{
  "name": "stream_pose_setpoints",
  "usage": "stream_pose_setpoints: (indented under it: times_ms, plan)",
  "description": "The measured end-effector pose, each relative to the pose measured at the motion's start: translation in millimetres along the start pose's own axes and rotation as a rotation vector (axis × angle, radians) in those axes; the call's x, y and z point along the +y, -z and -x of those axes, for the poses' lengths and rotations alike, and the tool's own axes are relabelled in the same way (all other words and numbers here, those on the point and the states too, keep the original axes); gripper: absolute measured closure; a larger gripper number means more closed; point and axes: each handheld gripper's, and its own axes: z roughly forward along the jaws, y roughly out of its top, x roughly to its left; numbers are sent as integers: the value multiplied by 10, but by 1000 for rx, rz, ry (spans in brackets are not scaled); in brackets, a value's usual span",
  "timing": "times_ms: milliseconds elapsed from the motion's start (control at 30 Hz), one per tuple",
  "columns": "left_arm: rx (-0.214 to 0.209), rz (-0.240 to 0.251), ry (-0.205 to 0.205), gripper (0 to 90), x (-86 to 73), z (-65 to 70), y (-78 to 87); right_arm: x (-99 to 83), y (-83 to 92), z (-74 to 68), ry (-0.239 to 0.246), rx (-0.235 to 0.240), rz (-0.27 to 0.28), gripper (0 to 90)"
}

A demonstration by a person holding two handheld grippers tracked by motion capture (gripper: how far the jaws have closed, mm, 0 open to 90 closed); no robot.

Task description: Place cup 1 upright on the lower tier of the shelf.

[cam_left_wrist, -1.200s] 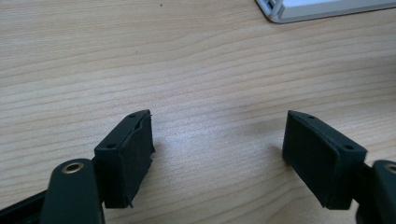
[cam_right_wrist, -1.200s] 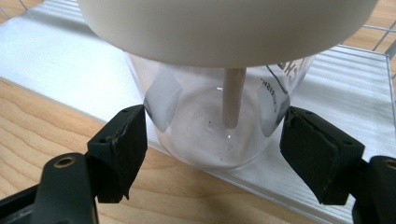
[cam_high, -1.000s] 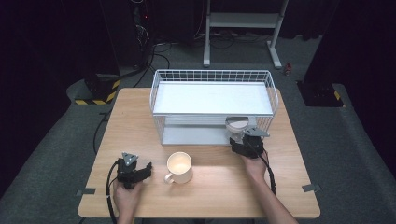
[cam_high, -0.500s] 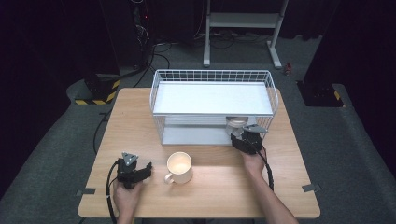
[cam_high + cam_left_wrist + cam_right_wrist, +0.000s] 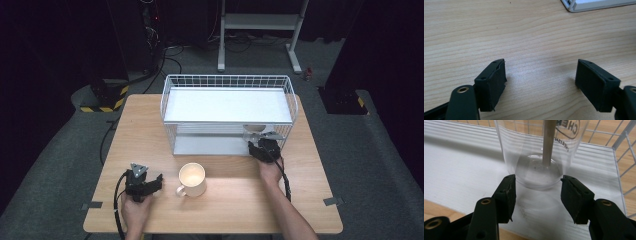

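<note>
Both jaws of the right gripper (image 5: 537, 195), having advanced into the wire rack (image 5: 227, 80), now flank the clear glass (image 5: 539, 152) spread, ungrasped; left gripper (image 5: 540, 85) rests spread.

I'm seeing bare surface (image 5: 536, 37) lying open between my left tool (image 5: 540, 83) pads, clear glass (image 5: 541, 152) blocking my right tool (image 5: 536, 197), wire rack (image 5: 167, 107) walls closing in beside it

We saw the table (image 5: 225, 200) brightly lit from above amid dark surroundings; the glass (image 5: 539, 152) carried glare, and near jaws looked soft and blurred.
</note>
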Motion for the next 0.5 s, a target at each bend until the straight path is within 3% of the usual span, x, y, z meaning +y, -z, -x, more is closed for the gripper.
stream_pose_setpoints:
  times_ms: [233, 500]
  plan:
    - [-1, -1, 3, 246, -1, 3, 1, 38, 0, -5, 1, -1, -3, 461]
    - [-1, 0, 0, 246, 0, 0, 0, 5, 109, 2, -8, 44, 22, 411]
